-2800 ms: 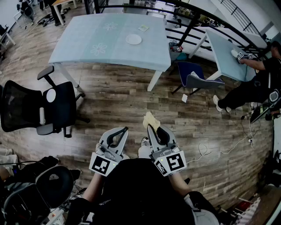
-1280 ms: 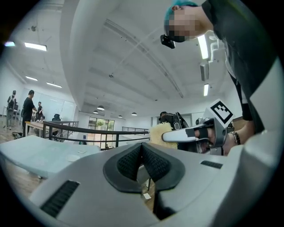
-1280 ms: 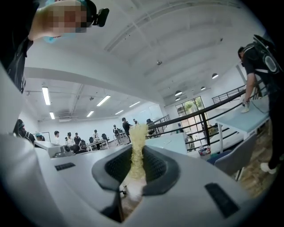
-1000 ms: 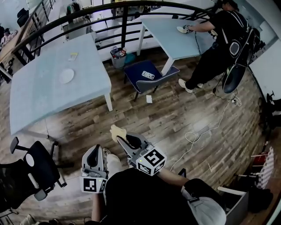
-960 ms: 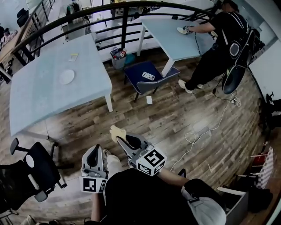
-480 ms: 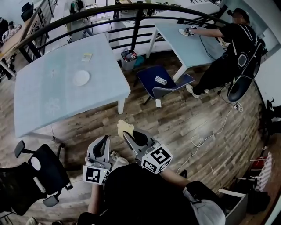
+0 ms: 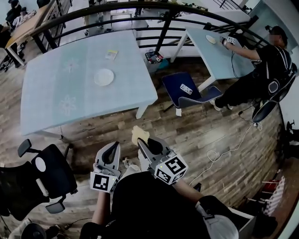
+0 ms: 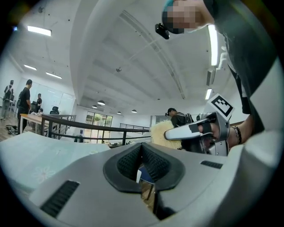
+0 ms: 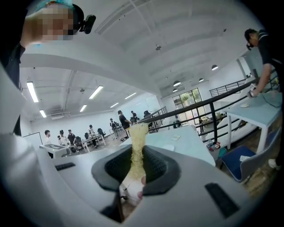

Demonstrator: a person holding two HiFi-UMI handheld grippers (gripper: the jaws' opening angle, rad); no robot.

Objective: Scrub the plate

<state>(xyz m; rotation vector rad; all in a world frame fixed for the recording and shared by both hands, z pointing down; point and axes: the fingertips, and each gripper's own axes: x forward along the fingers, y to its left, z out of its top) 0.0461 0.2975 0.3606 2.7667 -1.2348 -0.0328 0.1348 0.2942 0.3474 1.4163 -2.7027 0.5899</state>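
Note:
A white plate [image 7: 103,77] lies on a pale blue table [image 7: 60,100] well ahead of me, also visible small in the right gripper view as the plate [image 9: 168,147]. My right gripper [image 7: 142,141] is held in front of my body, over the wooden floor, shut on a yellow sponge [image 7: 139,134]; the sponge [image 9: 136,146] stands up between its pads. Beside it, my left gripper [image 7: 114,146] is shut with nothing in it, its pads [image 8: 153,162] meeting at the tip. Both grippers are far short of the table.
A small yellow-green card [image 7: 111,55] lies on the table beyond the plate. A black office chair [image 7: 39,175] stands at my left, a blue chair [image 7: 189,88] past the table's corner. A person [image 7: 268,70] works at another table [image 7: 212,49]. A black railing [image 7: 140,7] runs behind.
The head view has swung back toward the table, so table and plate now sit nearer and more central. Both grippers stay in front of my body, the right one still holding the sponge.

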